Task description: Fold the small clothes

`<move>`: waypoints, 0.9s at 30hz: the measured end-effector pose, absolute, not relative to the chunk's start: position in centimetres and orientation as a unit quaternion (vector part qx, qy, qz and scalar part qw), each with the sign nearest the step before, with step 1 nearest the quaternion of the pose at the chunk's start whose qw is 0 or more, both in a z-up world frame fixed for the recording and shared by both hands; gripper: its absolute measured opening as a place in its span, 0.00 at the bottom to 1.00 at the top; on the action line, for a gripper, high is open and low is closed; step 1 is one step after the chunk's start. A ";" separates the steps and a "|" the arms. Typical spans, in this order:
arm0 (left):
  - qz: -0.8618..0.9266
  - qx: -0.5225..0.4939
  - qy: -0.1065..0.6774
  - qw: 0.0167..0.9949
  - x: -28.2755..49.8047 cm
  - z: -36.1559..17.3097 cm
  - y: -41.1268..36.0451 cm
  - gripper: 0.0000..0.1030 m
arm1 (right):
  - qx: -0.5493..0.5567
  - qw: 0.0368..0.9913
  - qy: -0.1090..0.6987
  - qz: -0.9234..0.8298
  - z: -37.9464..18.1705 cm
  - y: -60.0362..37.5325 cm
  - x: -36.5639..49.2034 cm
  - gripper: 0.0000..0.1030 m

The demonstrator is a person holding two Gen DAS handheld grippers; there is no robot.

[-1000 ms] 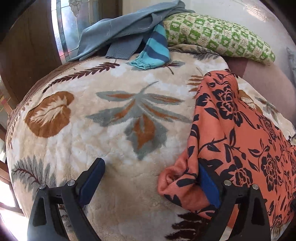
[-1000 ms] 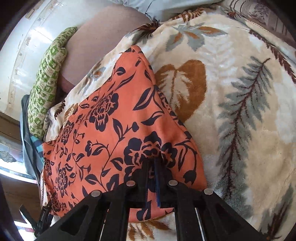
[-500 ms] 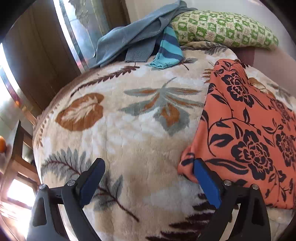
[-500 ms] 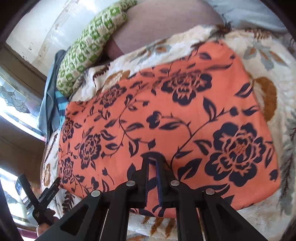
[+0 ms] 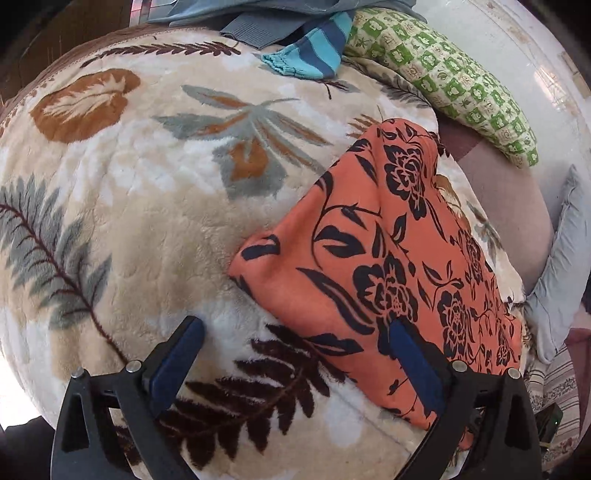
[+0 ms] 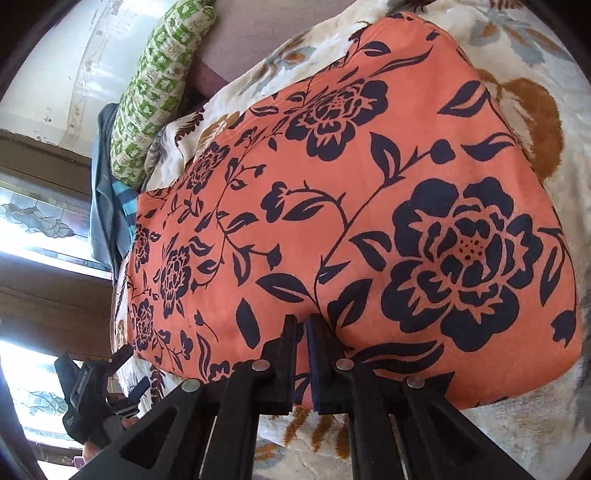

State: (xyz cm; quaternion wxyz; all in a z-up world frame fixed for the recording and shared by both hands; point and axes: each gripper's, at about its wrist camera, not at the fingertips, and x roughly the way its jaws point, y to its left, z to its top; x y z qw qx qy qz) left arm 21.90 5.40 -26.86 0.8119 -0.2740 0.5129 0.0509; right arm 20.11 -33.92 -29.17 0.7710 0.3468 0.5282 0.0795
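An orange garment with a dark floral print [image 5: 388, 266] lies folded on the leaf-patterned blanket [image 5: 147, 206]. It fills most of the right wrist view [image 6: 351, 206]. My left gripper [image 5: 295, 350] is open, its right finger over the garment's near edge, its left finger over the blanket. My right gripper [image 6: 301, 332] is shut on the garment's near edge. The left gripper also shows in the right wrist view [image 6: 96, 384] at the garment's far corner.
A grey garment [image 5: 266, 18] and a blue-striped one [image 5: 314, 55] lie at the blanket's far edge. A green patterned pillow [image 5: 461, 77] and a grey pillow [image 5: 561, 266] lie by the wall. A stained-glass window [image 6: 33, 221] stands beside the bed.
My left gripper has swung round the garment's corner, still open. My right gripper stays shut on the cloth and the garment lies flatter and wider.
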 end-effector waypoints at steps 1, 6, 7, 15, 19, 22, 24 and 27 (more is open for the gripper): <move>0.045 -0.277 0.509 0.814 22.2 -26.8 5.1 0.97 | 0.344 0.772 0.529 0.082 -29.2 -33.8 20.1 0.08; 0.017 -0.281 0.483 0.829 24.0 -26.8 4.6 0.97 | 0.342 0.772 0.528 0.094 -29.4 -34.1 20.0 0.08; 0.015 -0.278 0.481 0.831 24.2 -26.9 4.3 0.94 | 0.343 0.771 0.528 0.095 -29.4 -34.1 20.0 0.08; 0.013 -0.240 0.467 0.851 24.3 -26.7 3.5 0.25 | 0.354 0.764 0.529 0.109 -29.8 -34.6 20.1 0.07; 0.003 -0.188 0.440 0.878 23.7 -23.6 1.4 0.18 | 0.368 0.774 0.505 0.104 -29.0 -35.5 19.6 0.07; -0.029 -0.155 0.415 0.896 23.2 -20.4 -1.3 0.15 | 0.387 0.795 0.460 0.074 -27.5 -37.8 18.6 0.10; -0.054 -0.133 0.402 0.904 22.8 -18.3 -3.6 0.14 | 0.412 0.801 0.431 0.048 -26.9 -39.9 17.7 0.10; -0.115 -0.115 0.376 0.912 21.8 -15.2 -7.8 0.06 | 0.437 0.808 0.394 0.006 -26.2 -42.9 16.3 0.09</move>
